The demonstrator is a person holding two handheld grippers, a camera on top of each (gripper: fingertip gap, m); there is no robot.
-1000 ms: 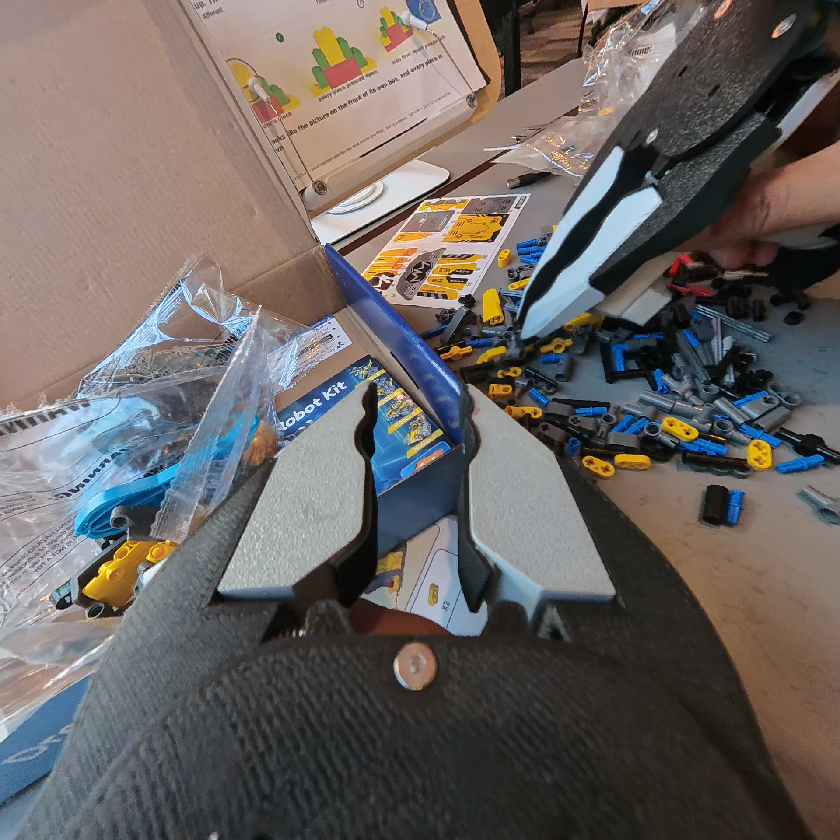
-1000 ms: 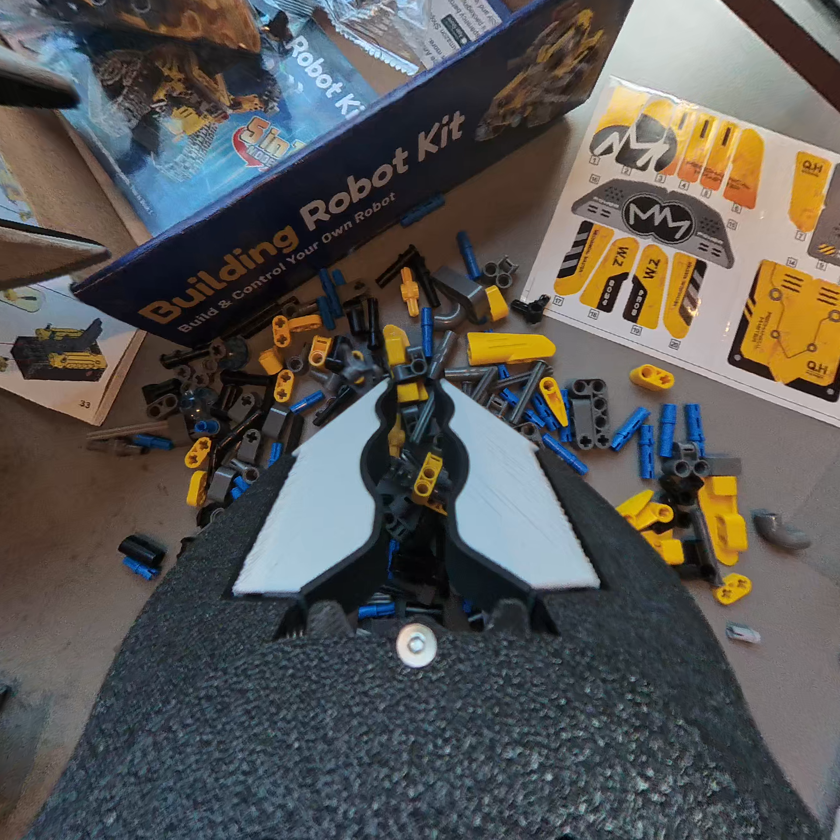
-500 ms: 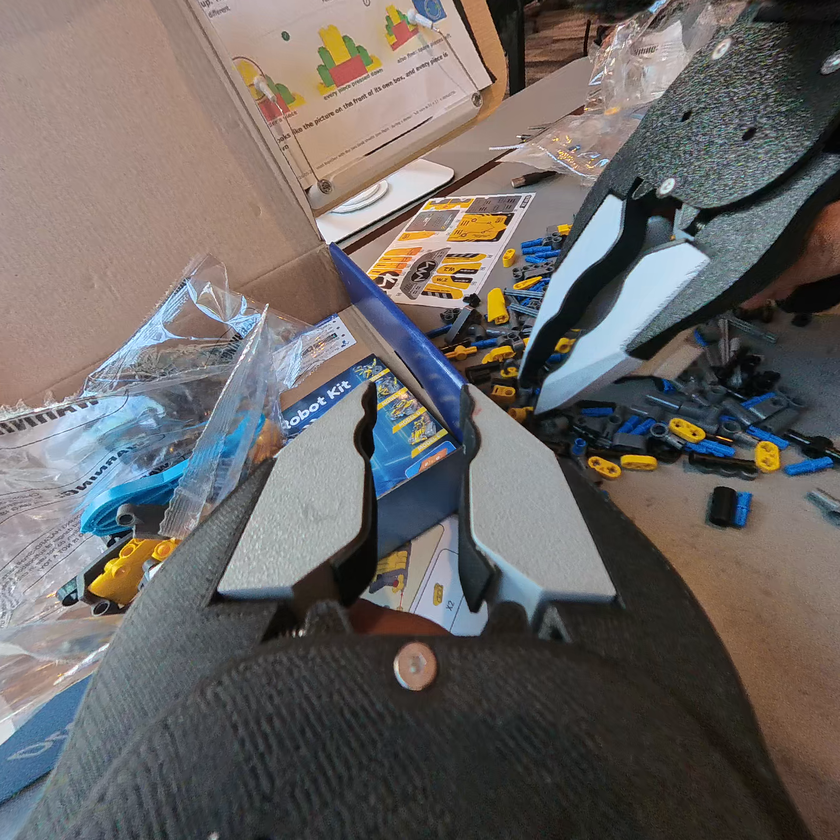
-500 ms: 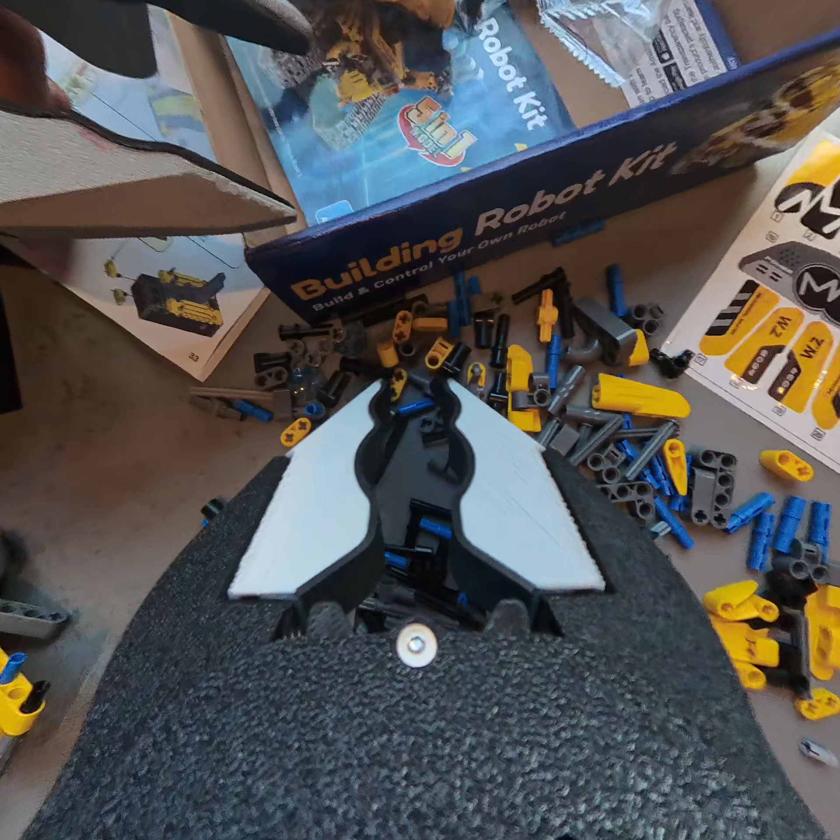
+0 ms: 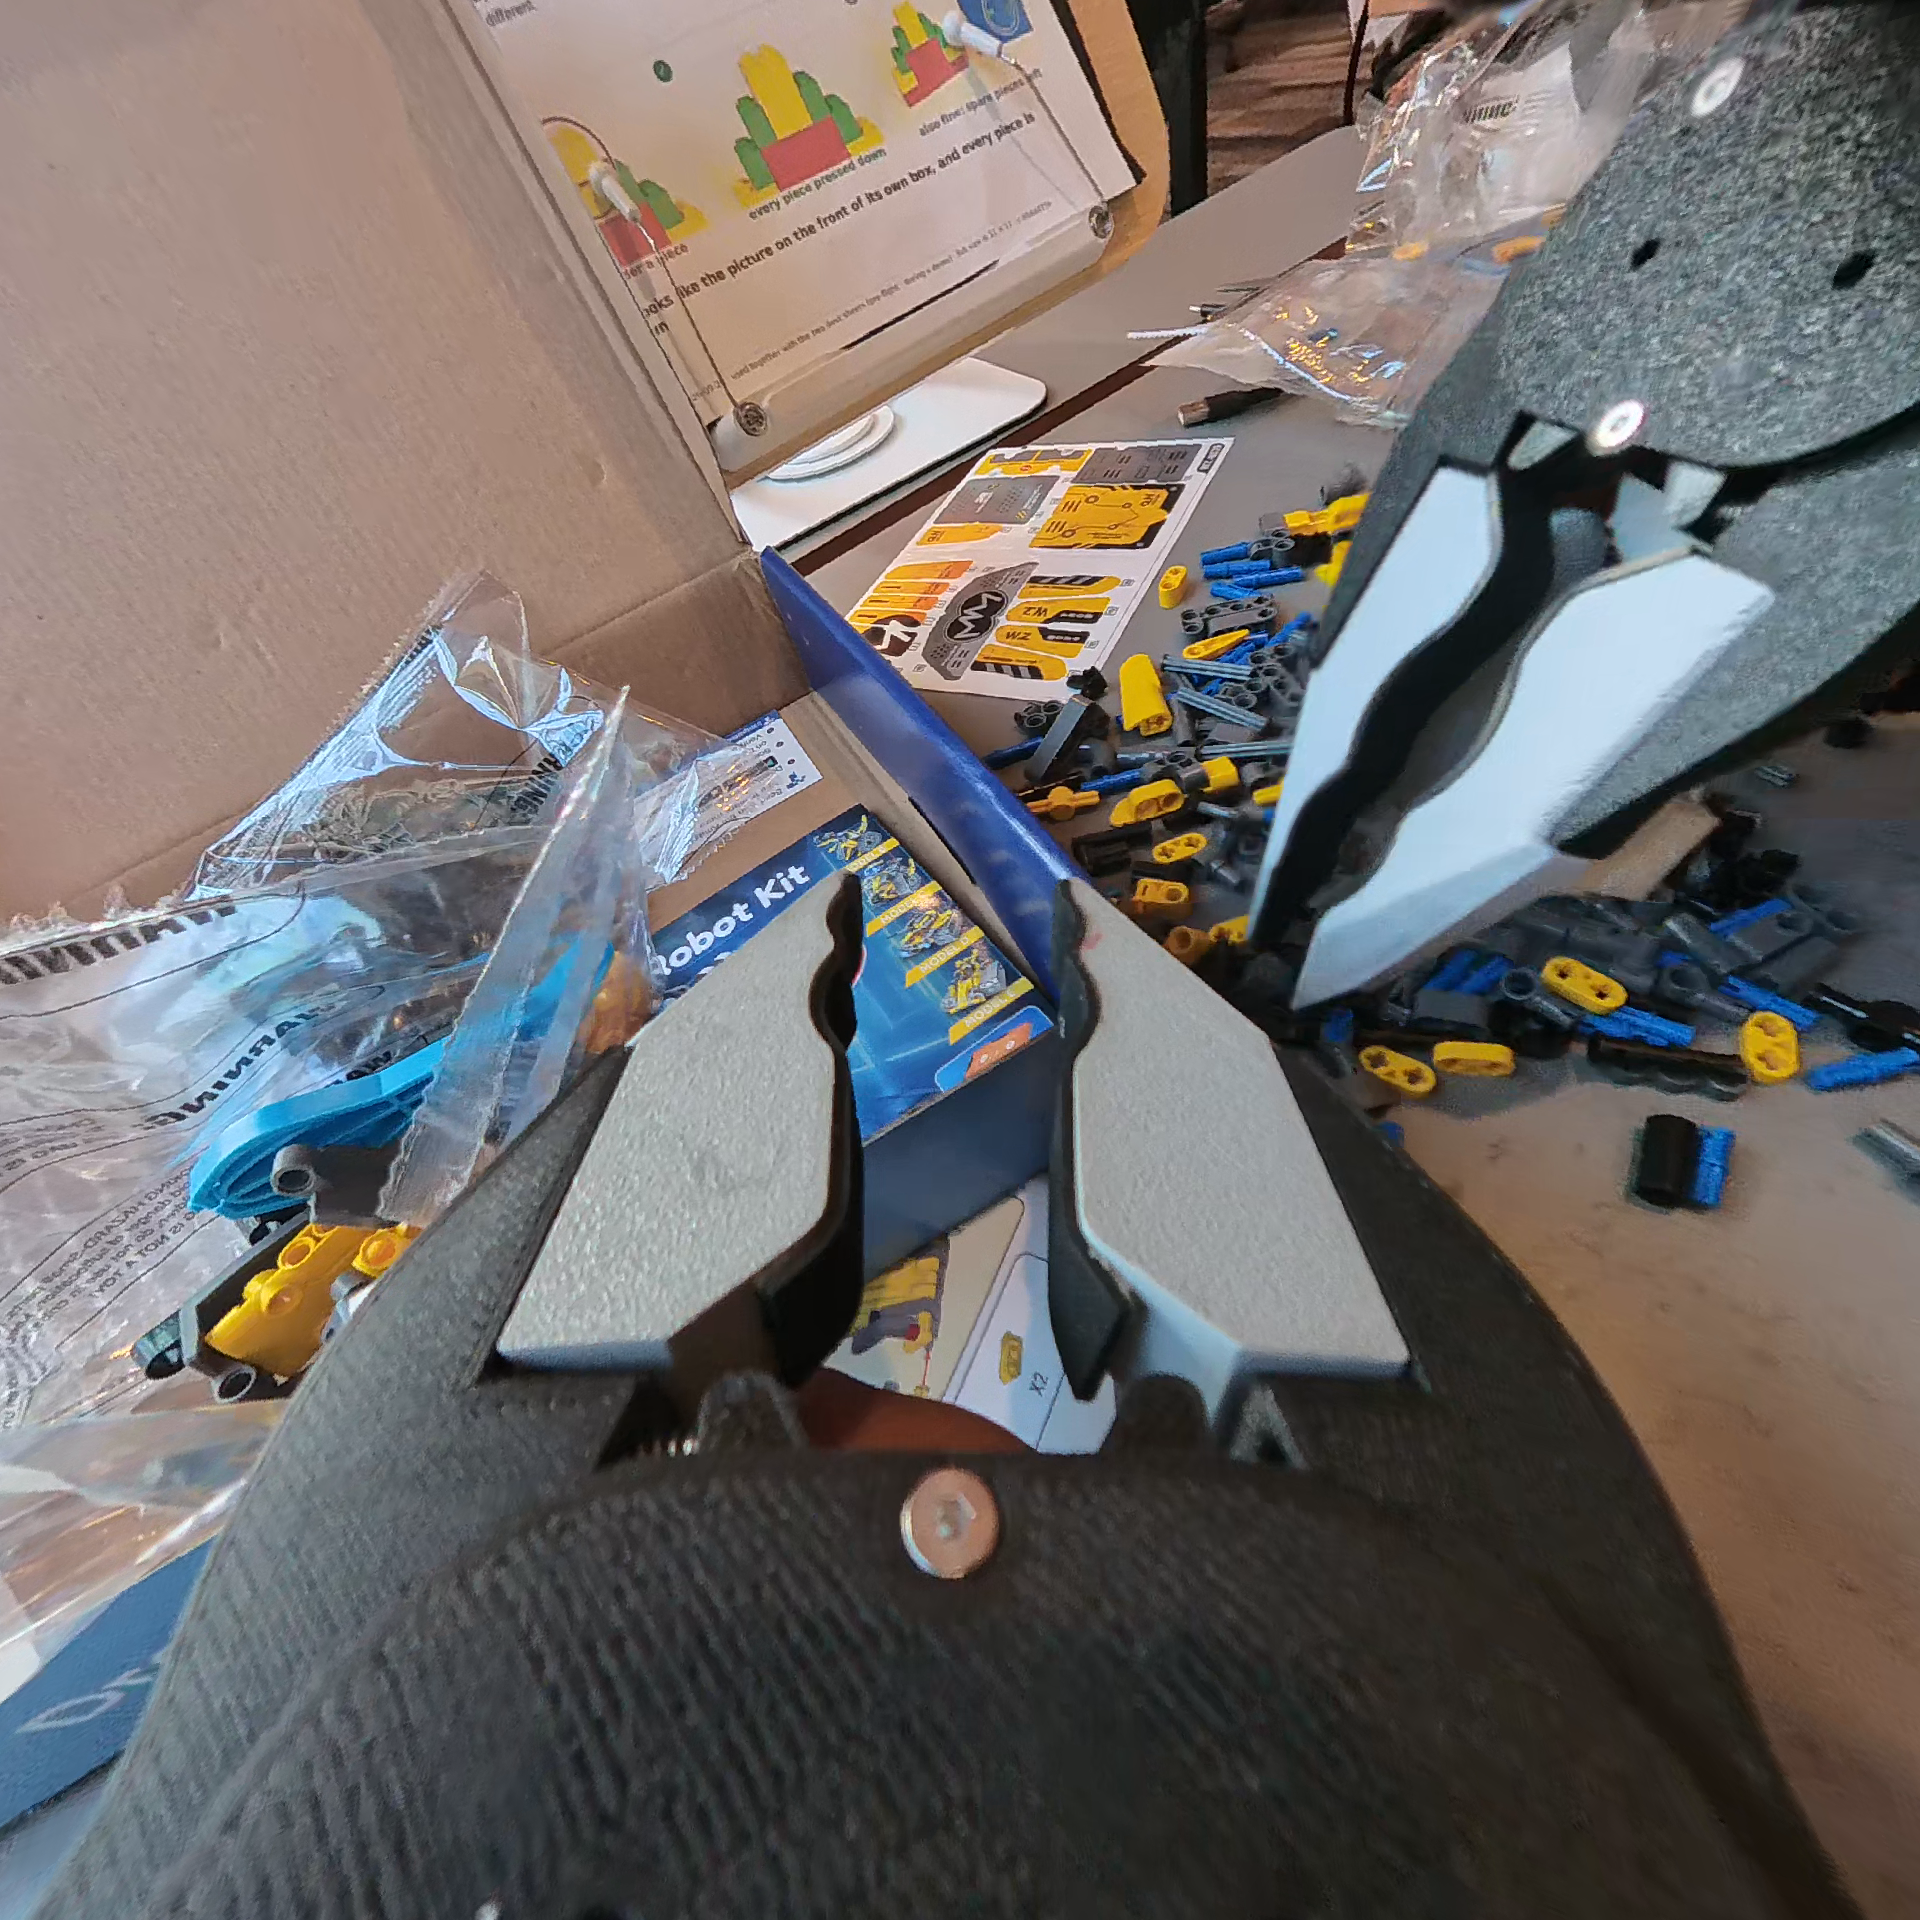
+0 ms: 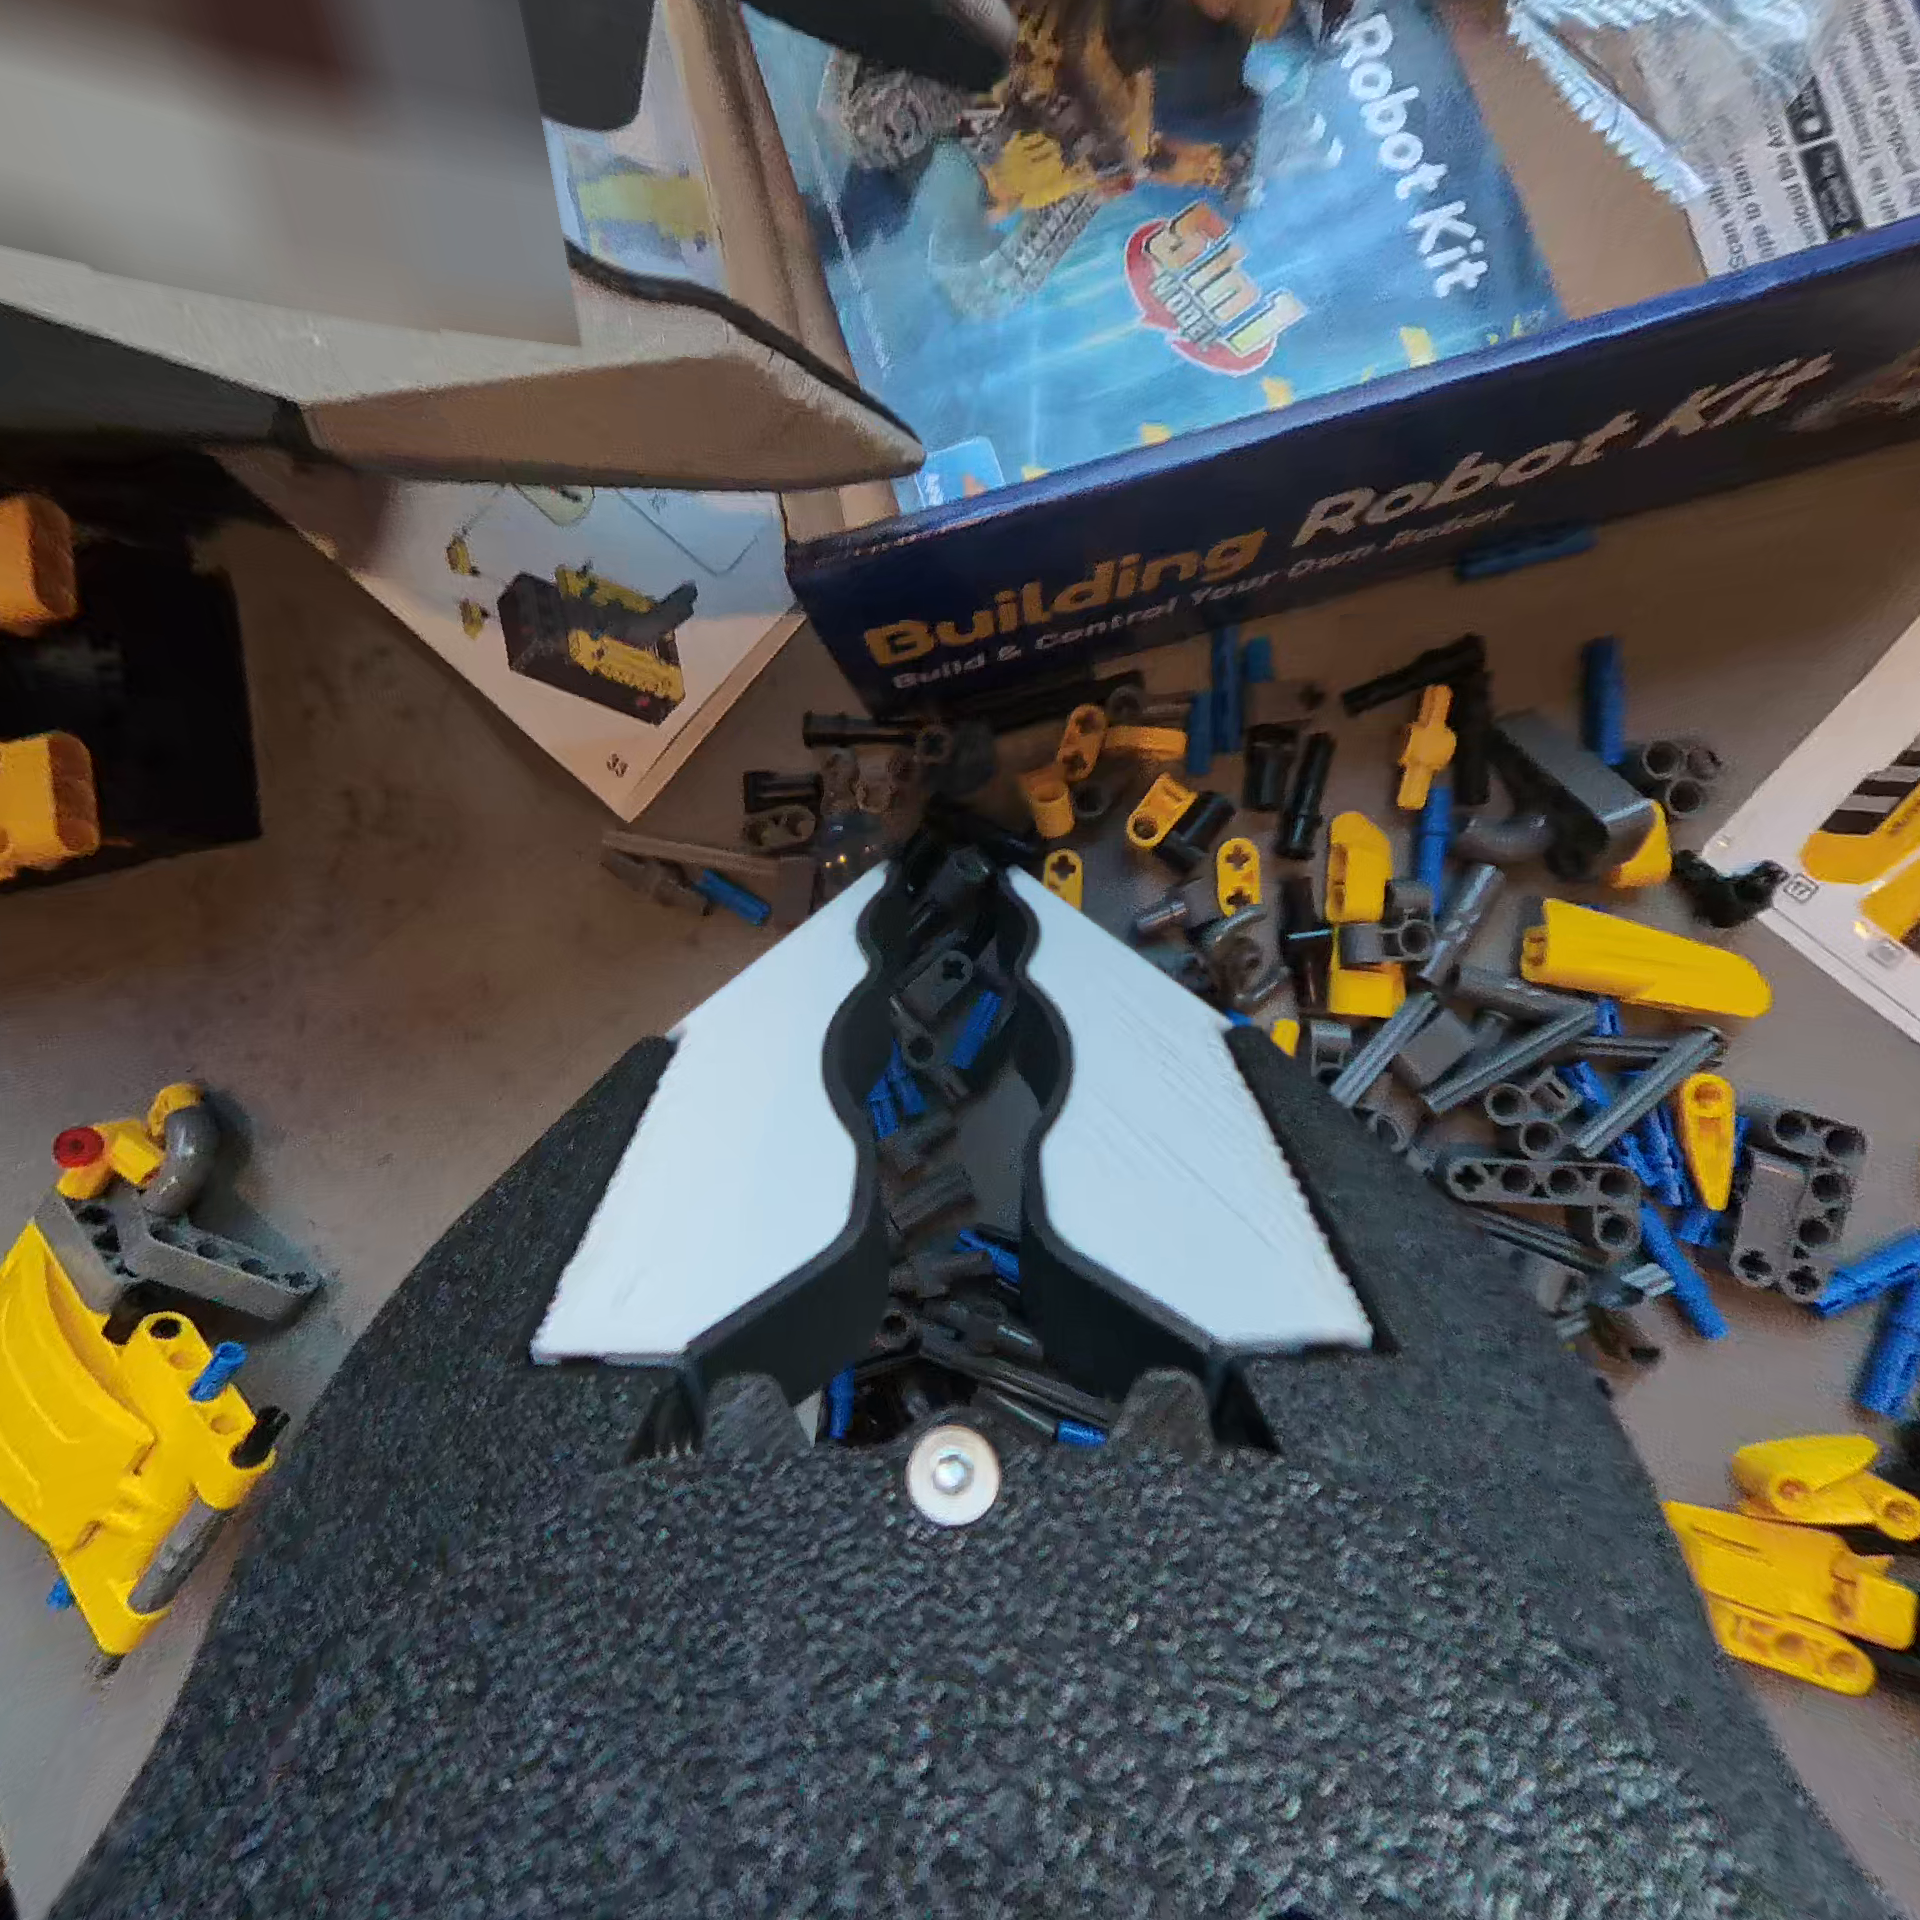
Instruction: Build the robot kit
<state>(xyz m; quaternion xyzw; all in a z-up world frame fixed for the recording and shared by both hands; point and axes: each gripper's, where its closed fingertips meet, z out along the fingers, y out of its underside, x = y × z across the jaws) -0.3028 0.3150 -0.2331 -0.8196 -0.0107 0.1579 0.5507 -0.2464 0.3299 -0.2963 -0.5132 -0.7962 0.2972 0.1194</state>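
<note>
A heap of small blue, yellow, grey and black building pieces (image 6: 1455, 987) lies on the table beside an open blue kit box (image 6: 1351, 520). My right gripper (image 6: 951, 873) has white fingers a narrow gap apart, tips down in the heap's left end near the box corner; dark grey and blue pieces show between the jaws. It also shows in the left wrist view (image 5: 1283, 961). My left gripper (image 5: 956, 904) is open, and the box's blue side wall (image 5: 935, 748) runs up between its grey fingers. One grey finger (image 6: 582, 416) shows in the right wrist view.
Clear plastic bags of parts (image 5: 343, 935) fill the box, whose cardboard lid (image 5: 260, 416) stands behind. A sticker sheet (image 5: 1039, 561), an open instruction booklet (image 6: 603, 623), a sign in a clear stand (image 5: 831, 187) and partly built yellow models (image 6: 94, 1403) (image 6: 1808, 1579) surround the heap. My right fingertips sit around 9 centimetres from my left ones.
My right gripper has moved left across the heap toward the box's near corner and my left gripper, with its gap unchanged. My left gripper has hardly moved.
</note>
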